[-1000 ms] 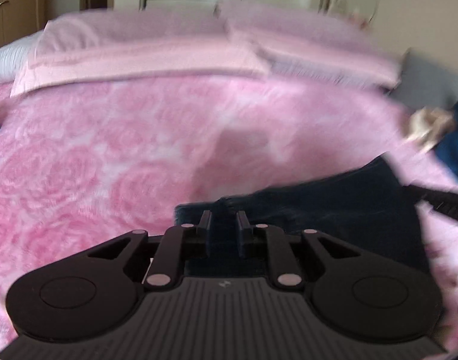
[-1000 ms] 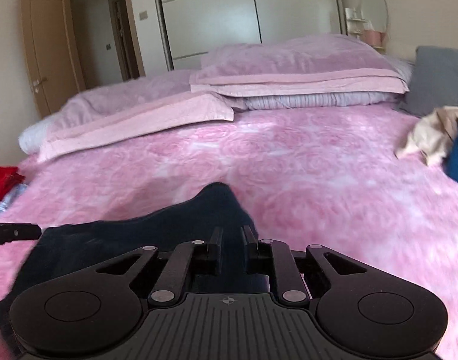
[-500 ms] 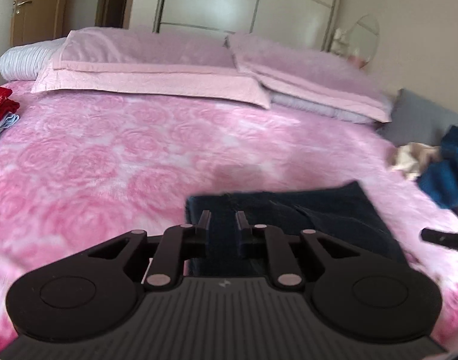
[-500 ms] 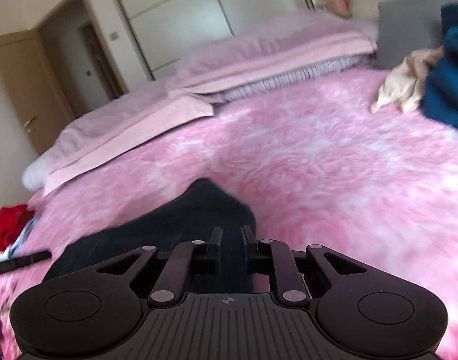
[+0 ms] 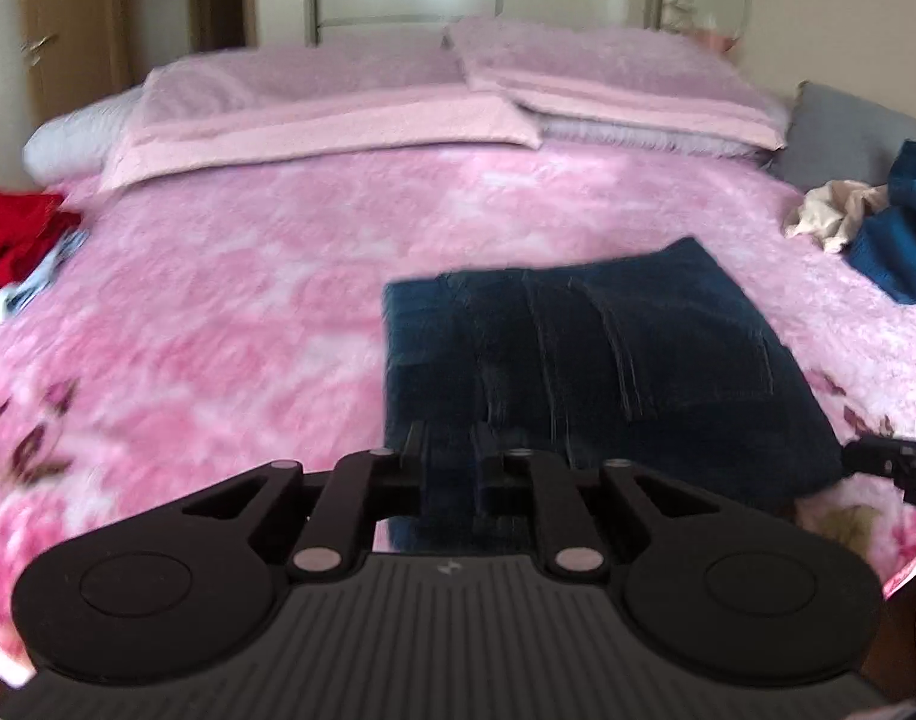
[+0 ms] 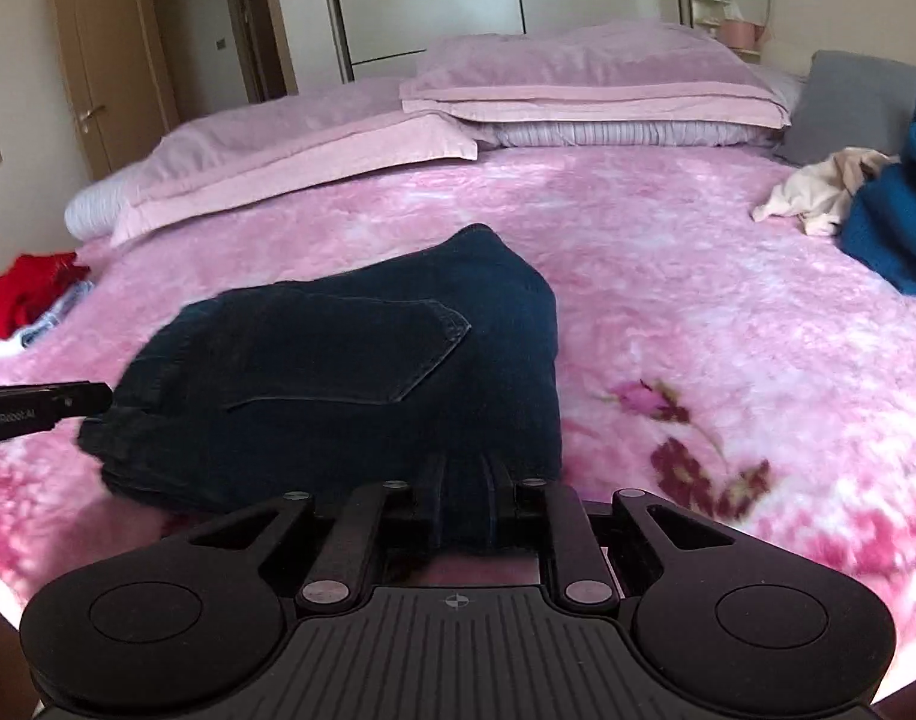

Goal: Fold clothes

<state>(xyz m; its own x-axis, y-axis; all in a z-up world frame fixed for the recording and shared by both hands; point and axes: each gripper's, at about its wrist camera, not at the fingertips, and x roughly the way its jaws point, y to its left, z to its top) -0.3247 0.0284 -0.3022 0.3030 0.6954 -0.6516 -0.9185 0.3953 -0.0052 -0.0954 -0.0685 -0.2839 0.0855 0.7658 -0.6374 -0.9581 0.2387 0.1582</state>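
Note:
Dark blue jeans (image 5: 607,354) lie folded into a flat rectangle on the pink flowered bedspread (image 5: 218,312). They also show in the right wrist view (image 6: 350,372), back pocket up. My left gripper (image 5: 449,444) is shut on the near left edge of the jeans. My right gripper (image 6: 463,474) is shut on the near right edge of the jeans. Each gripper's tip shows in the other's view, at the jeans' side.
Red clothes (image 6: 26,294) lie at the bed's left edge. A cream garment (image 6: 817,192) and a teal blue one (image 6: 889,228) lie at the right, by a grey cushion (image 6: 859,102). Pink pillows (image 6: 577,78) line the head of the bed.
Both grippers have drawn back toward the near edge of the bed with the jeans held. The jeans now lie flatter and more fully in view.

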